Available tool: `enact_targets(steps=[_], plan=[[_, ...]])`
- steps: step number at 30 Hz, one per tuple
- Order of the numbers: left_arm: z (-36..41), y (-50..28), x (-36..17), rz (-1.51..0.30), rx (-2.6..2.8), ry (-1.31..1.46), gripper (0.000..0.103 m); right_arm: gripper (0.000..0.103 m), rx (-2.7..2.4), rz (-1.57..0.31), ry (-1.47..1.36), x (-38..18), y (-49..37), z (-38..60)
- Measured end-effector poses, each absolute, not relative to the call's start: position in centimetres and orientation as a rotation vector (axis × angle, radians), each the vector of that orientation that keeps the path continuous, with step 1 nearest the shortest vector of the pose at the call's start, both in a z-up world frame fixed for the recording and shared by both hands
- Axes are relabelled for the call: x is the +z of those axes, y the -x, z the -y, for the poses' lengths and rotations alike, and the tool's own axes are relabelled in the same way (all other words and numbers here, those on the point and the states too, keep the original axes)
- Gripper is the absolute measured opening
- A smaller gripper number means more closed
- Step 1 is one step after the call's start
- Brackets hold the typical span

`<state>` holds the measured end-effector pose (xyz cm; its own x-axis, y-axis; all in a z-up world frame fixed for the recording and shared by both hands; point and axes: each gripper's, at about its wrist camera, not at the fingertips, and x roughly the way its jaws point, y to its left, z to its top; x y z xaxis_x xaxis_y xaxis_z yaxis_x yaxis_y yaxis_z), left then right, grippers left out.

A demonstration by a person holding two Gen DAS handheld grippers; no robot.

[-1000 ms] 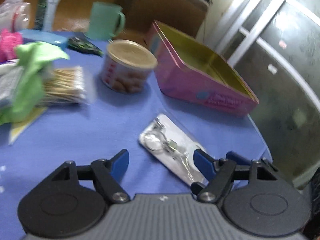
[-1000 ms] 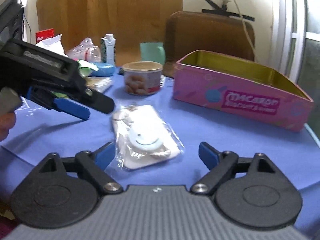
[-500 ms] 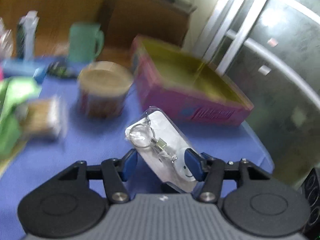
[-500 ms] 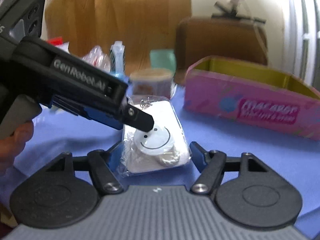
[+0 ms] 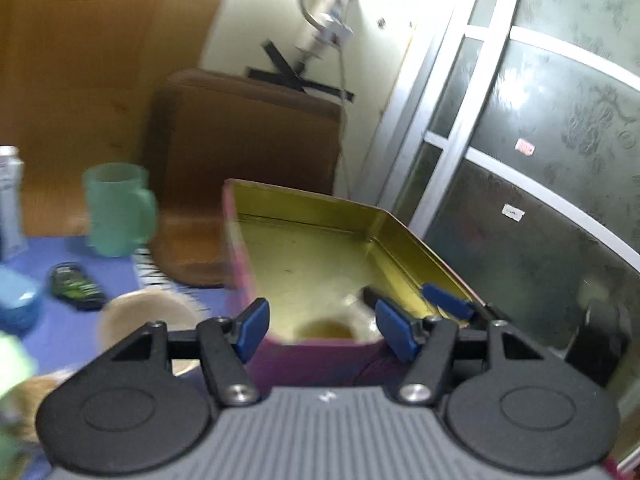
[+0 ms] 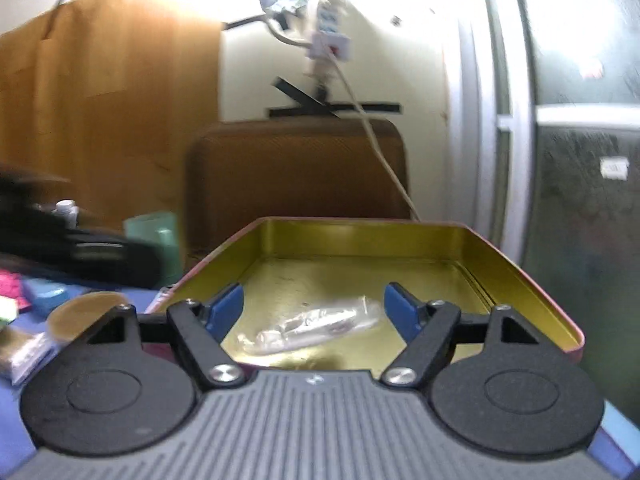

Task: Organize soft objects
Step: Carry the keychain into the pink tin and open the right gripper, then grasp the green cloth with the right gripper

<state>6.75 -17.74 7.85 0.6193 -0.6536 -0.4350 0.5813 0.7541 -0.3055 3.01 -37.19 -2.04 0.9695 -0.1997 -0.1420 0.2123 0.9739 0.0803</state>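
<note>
The pink tin with a gold inside [image 5: 320,256] stands open on the blue tablecloth; it also shows in the right wrist view [image 6: 360,276]. A clear-wrapped white soft item with a keyring [image 6: 310,326] lies on the tin's floor. My right gripper [image 6: 314,314] is open and empty just above and in front of it. My left gripper [image 5: 322,334] is open and empty at the tin's near left corner. The right gripper's blue fingertips [image 5: 446,302] show over the tin's right wall in the left wrist view.
A green mug [image 5: 118,210], a round paper-lidded tub [image 5: 150,320], a blue box [image 5: 18,298] and a dark packet [image 5: 76,286] stand left of the tin. A brown chair back [image 6: 296,172] is behind the table. A glass door [image 5: 540,168] is at right.
The wrapped item was lifted off the tablecloth between both grippers and now lies inside the tin. Both grippers have let go and stand open over the tin.
</note>
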Motion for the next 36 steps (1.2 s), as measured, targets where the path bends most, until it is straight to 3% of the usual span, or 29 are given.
enact_targets(steps=[4, 6, 10, 16, 23, 29, 34, 35, 36], plan=[[10.7, -4.0, 6.9, -0.516, -0.619, 0.099, 0.061, 0.076, -0.145, -0.1, -0.172, -2.1, -1.0, 36.9], [7.8, -3.1, 6.1, -0.525, -0.567, 0.09, 0.061, 0.059, -0.068, -0.111, -0.184, -2.0, -0.9, 35.8], [2.4, -1.1, 4.0, -0.539, -0.467, 0.114, 0.061, 0.049, 0.086, -0.174, -0.163, -2.8, -0.6, 31.5], [-4.0, -0.8, 1.5, -0.565, -0.299, 0.193, 0.061, 0.049, 0.196, -0.305, -0.131, -4.4, -2.3, 25.8], [-6.7, -1.2, 1.1, -0.528, -0.271, 0.313, 0.069, 0.049, 0.249, -0.392, -0.164, -5.2, -3.1, 22.8], [-7.1, -0.1, 1.3, -0.439, -0.277, 0.329, 0.069, 0.049, 0.356, -0.412, -0.305, -2.6, -5.6, 21.3], [-7.4, -0.3, 1.2, -0.438, -0.281, 0.338, 0.069, 0.051, 0.384, -0.42, -0.216, -1.1, -9.5, 17.6], [-7.6, -0.4, 1.2, -0.439, -0.28, 0.344, 0.069, 0.048, 0.395, -0.422, -0.198, -0.9, -9.9, 16.9], [-7.7, -0.5, 1.1, -0.439, -0.278, 0.352, 0.07, 0.02, 0.416, -0.431, -0.17, -0.9, -10.3, 16.3]])
